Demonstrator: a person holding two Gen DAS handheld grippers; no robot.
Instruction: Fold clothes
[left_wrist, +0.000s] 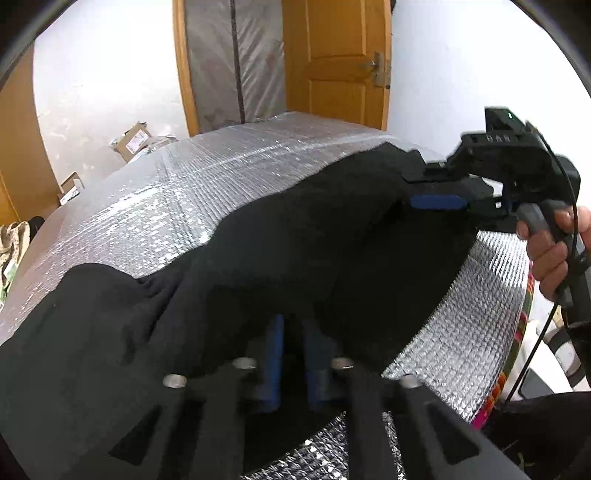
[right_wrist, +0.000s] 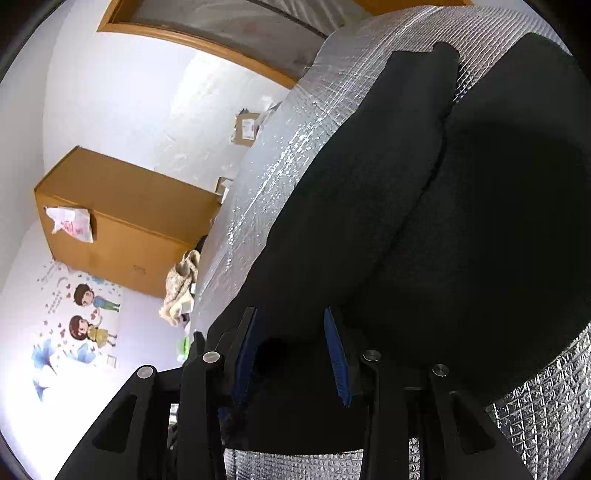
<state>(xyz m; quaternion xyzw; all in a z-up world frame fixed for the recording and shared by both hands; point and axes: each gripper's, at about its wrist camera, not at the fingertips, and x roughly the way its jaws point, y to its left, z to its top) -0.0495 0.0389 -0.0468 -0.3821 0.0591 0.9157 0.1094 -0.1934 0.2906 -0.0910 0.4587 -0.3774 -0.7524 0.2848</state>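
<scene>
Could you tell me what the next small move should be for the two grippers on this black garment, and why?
Probably close the right gripper first. The left gripper looks pinched on the black garment, which lies on the silver quilted surface, while the right one's blue fingers stand apart with cloth between them. With both edges gripped, the fold could begin.

Black garment (left_wrist: 258, 258) lies rumpled and spread over the silver quilted surface (left_wrist: 155, 199)
</scene>
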